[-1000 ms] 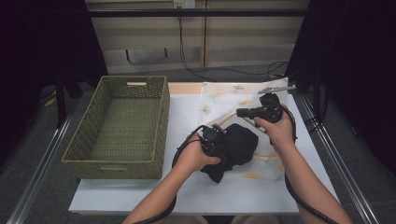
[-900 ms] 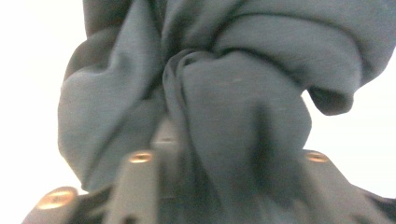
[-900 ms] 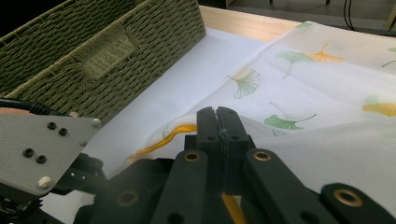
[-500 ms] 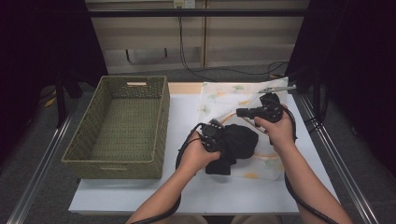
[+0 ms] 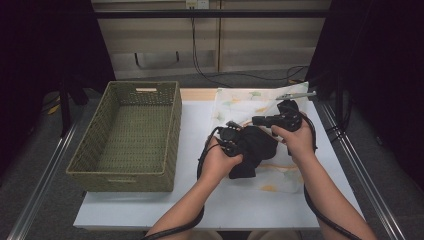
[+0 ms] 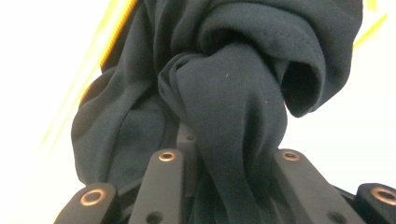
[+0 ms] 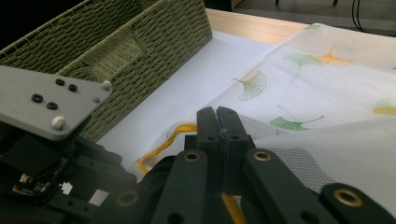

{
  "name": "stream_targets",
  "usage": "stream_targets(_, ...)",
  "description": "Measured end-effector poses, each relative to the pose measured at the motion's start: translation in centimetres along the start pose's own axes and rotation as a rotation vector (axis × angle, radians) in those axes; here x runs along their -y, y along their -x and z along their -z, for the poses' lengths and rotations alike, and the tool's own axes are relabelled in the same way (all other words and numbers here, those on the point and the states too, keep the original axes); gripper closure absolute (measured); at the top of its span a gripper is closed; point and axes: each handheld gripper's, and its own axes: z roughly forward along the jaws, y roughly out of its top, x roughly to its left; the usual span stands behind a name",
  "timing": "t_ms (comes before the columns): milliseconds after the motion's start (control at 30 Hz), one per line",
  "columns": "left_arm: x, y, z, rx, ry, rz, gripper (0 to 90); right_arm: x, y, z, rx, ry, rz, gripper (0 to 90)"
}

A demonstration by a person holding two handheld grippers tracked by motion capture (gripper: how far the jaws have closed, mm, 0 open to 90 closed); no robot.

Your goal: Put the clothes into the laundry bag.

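At centre frame, the left gripper (image 5: 239,140), its fingers just closing, grasps the dark garment (image 5: 252,154); the right gripper (image 5: 260,120) has its fingers clenched on a laundry net's (image 5: 280,172) edge.

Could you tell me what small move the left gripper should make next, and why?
Probably lift the dark cloth a little, clear of the mesh bag, then carry it toward the basket. The left gripper, whose jaws have just been closing, now clamps a bunched fold of the cloth, while the right gripper is shut on the bag's edge, apparently pinning it.
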Motion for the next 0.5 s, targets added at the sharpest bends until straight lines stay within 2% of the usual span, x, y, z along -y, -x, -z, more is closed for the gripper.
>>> stream_targets(100,-0.2,-0.2,-0.1,-0.003,0.017,0.001,73.0,0.0,0.0,0.0,0.0,-0.001,0.002,89.7)
stream_targets(133,-0.2,-0.2,-0.2,-0.006,0.032,0.012,73.0,0.0,0.0,0.0,0.0,0.0,0.002,89.7)
stream_targets(233,-0.2,-0.1,-0.5,-0.023,0.05,-0.019,72.4,0.0,0.1,0.0,0.0,0.0,0.001,89.7)
stream_targets(300,-0.1,-0.2,-0.8,-0.02,0.027,-0.05,69.8,0.1,0.1,0.1,0.001,-0.001,0.003,89.7)
stream_targets(433,0.1,-0.6,-1.0,0.009,0.033,-0.044,55.4,0.1,0.2,0.1,0.003,-0.003,0.0,89.6)
stream_targets(500,0.1,-0.7,-0.9,0.018,0.048,-0.04,44.0,0.1,0.2,0.1,0.005,-0.004,0.0,89.7)
